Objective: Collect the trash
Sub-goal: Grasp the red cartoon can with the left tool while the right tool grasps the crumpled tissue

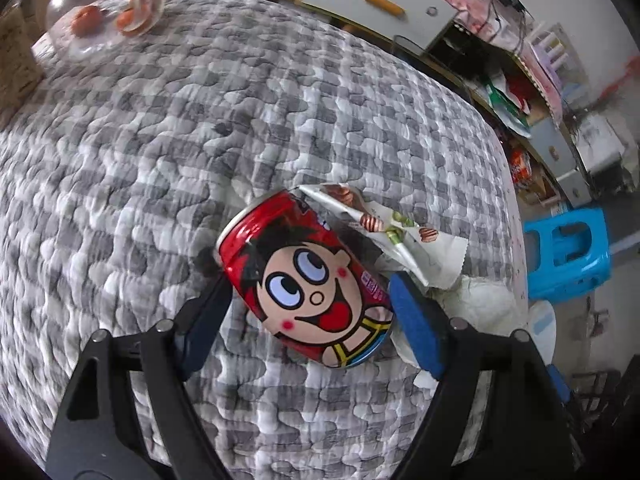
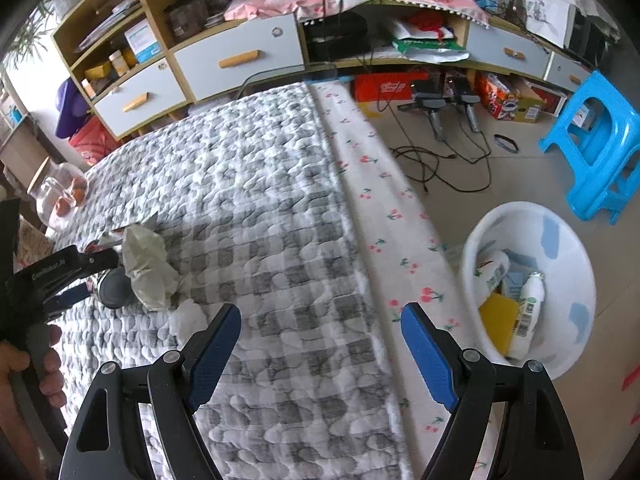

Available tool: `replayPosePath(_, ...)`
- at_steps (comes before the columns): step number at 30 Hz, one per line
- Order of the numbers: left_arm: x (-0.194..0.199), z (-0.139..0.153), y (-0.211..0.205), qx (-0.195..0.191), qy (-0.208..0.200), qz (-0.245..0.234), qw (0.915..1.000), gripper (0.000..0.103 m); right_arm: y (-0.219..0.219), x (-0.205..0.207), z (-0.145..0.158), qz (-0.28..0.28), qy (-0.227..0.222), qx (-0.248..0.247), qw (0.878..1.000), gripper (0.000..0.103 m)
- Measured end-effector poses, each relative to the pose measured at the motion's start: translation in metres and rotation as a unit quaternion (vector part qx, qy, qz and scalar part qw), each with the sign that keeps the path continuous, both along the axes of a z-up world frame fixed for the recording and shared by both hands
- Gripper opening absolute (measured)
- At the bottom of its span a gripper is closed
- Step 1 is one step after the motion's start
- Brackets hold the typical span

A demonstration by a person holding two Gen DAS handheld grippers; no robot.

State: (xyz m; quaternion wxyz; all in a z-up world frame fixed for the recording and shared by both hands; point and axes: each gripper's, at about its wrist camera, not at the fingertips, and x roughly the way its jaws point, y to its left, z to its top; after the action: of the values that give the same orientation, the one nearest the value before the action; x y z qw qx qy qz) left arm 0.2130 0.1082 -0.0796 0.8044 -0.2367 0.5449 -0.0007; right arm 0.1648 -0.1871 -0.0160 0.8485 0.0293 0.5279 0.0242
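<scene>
In the left wrist view, the left gripper [image 1: 308,304] straddles a red metal drink can [image 1: 308,280] printed with a cartoon face, which lies on its side on the grey-and-white checked quilt [image 1: 200,140]. The left blue pad touches the can's side near its upper end, while the right pad stands just beside it with a small gap, so the jaws bracket the can without clamping it. A crumpled white snack wrapper [image 1: 392,236] with printed pictures lies touching the can's far side, partly over a white crumpled tissue [image 1: 484,304]. A clear glass jar [image 1: 108,8] with orange fruit stands at the far corner. In the right wrist view, the right gripper [image 2: 320,344] hangs with its blue pads wide apart and nothing between them, above the quilt's edge. Beside the bed on the floor stands a white plastic waste basket [image 2: 568,248] holding bottles and packets. A blue plastic stool [image 2: 596,148] stands further off.
</scene>
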Motion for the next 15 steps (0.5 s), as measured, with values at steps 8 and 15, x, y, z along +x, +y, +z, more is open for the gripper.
replayPosePath(8, 0.008, -0.013, 0.011, -0.083, -0.037, -0.015, 0.9957, 0.050, 0.026, 0.010, -0.012, 0.016, 0.014, 0.013, 1.000, 0.084)
replayPosePath(15, 0.001, 0.001, 0.006, -0.018, -0.025, -0.062, 0.9976, 0.044, 0.051, 0.017, -0.023, 0.033, 0.028, 0.019, 0.999, 0.084)
